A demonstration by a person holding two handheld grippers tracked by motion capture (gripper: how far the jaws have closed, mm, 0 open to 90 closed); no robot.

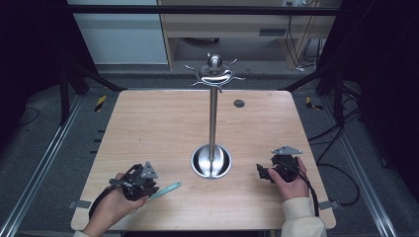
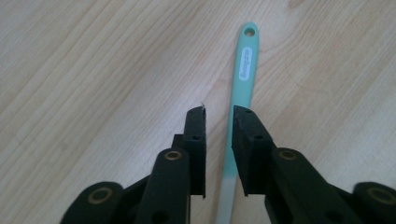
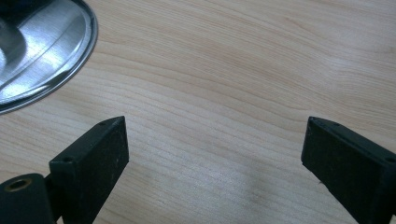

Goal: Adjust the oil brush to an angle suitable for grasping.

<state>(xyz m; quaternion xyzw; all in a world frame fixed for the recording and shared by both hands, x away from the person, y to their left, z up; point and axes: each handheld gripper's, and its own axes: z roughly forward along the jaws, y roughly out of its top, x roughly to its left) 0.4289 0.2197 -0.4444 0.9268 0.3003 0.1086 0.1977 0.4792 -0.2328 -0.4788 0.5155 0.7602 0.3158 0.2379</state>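
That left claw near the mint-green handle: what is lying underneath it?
Under the left claw lies a mint-green utensil on the wooden table; its handle, with a hanging hole, runs out beyond the jaws. Its other end is covered by the claw, so the tool's kind stays unclear.

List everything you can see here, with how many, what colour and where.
Utensil handle: one, mint green with a hanging hole, flat on the table's near left.
Hook stand: one, silver, round base at table centre, hooks on top.
Table: one, light wood.
Round plug: one, dark, far side of the table.
Left gripper: one, black, jaws slightly parted over the handle.
Right gripper: one, black, jaws wide, near right.
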